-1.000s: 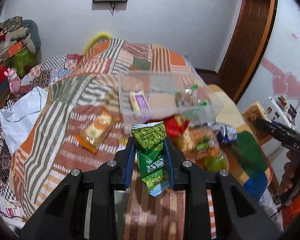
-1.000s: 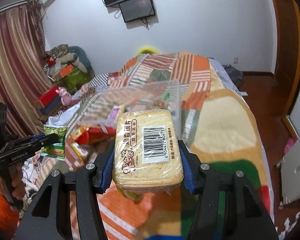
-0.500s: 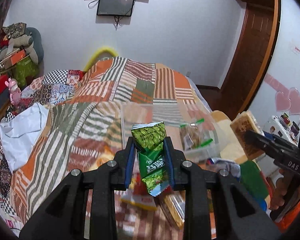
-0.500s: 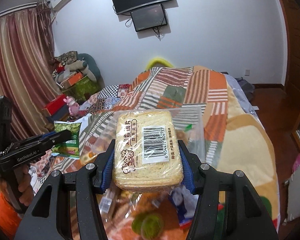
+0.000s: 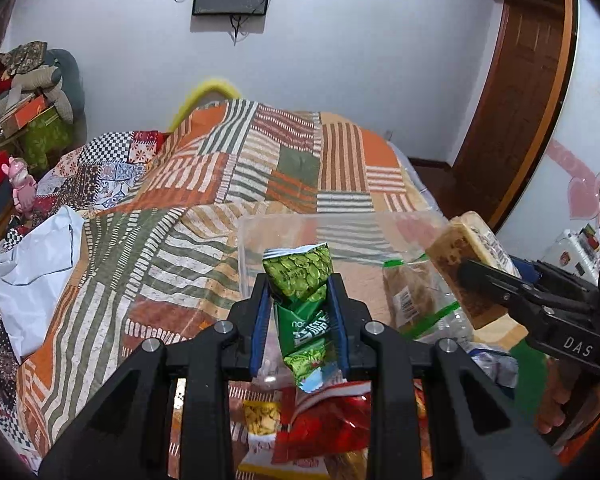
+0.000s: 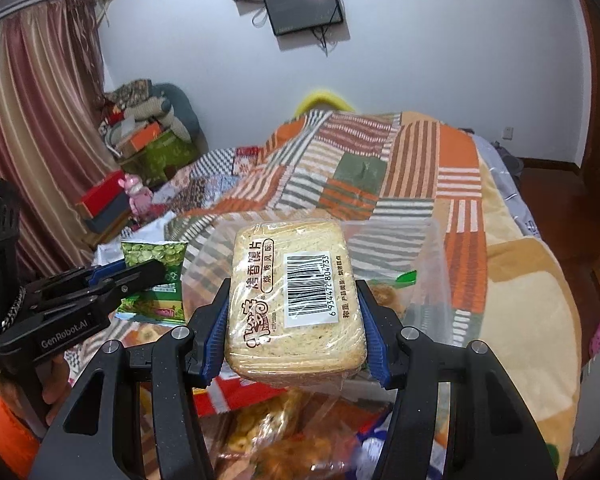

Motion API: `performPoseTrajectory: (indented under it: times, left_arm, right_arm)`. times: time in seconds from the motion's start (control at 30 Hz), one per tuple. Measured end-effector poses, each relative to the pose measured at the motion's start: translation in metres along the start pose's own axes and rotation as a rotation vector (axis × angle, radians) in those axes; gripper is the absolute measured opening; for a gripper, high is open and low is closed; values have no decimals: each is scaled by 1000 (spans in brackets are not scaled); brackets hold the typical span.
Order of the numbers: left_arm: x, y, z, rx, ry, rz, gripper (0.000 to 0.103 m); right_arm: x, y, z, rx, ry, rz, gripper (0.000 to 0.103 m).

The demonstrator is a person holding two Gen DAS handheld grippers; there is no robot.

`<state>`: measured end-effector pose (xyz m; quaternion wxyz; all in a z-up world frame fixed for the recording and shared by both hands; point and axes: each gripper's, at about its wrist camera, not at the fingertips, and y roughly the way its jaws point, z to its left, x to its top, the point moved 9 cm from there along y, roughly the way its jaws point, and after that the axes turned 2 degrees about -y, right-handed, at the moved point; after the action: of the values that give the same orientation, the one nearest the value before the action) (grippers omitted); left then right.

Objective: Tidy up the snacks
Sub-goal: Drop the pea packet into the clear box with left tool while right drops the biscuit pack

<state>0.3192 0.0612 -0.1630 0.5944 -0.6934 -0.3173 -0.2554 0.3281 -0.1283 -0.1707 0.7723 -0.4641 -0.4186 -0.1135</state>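
My left gripper (image 5: 299, 292) is shut on a green pea-snack packet (image 5: 300, 280) and holds it above the near wall of a clear plastic bin (image 5: 340, 228) on the bed. My right gripper (image 6: 292, 300) is shut on a wrapped pack of toasted bread slices (image 6: 292, 300), held above the same bin (image 6: 428, 248). The bread pack shows at the right of the left wrist view (image 5: 466, 264); the green packet shows at the left of the right wrist view (image 6: 152, 276). The bin holds a bagged snack with green seal (image 5: 410, 300).
Loose snacks lie below the grippers: a red packet (image 5: 324, 424), a yellow one (image 5: 260, 424), chip bags (image 6: 268, 432). A patchwork quilt (image 5: 220, 184) covers the bed. A white bag (image 5: 32, 264) lies left. Clutter piles (image 6: 148, 132) stand by the curtain.
Both grippers rose and moved forward with their packets, from over the loose snack pile to above the clear bin. The bin now sits nearer, just beyond the fingertips.
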Motion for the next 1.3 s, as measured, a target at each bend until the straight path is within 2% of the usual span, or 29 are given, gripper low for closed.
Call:
performPoseTrajectory:
  times: [0.33, 0.6, 0.9, 1.03, 1.2, 1.3]
  left_arm:
    - [-11, 37, 1, 15, 17, 81, 28]
    - [-23, 48, 4, -10, -13, 143, 28]
    - [-23, 25, 6, -20, -30, 129, 31]
    - [-22, 2, 5, -13, -16, 94, 42]
    - [-25, -31, 5, -9, -4, 57, 55]
    - [-31, -45, 4, -9, 4, 49, 59]
  right_arm:
    - [-19, 41, -5, 0, -19, 133, 53]
    - [-25, 48, -3, 12, -15, 190, 54]
    - [-16, 21, 7, -18, -77, 128, 55]
    - [-14, -2, 12, -42, -116, 82, 58]
    - [-19, -28, 16, -33, -116, 49, 61]
    - [-26, -39, 14, -35, -108, 43, 62]
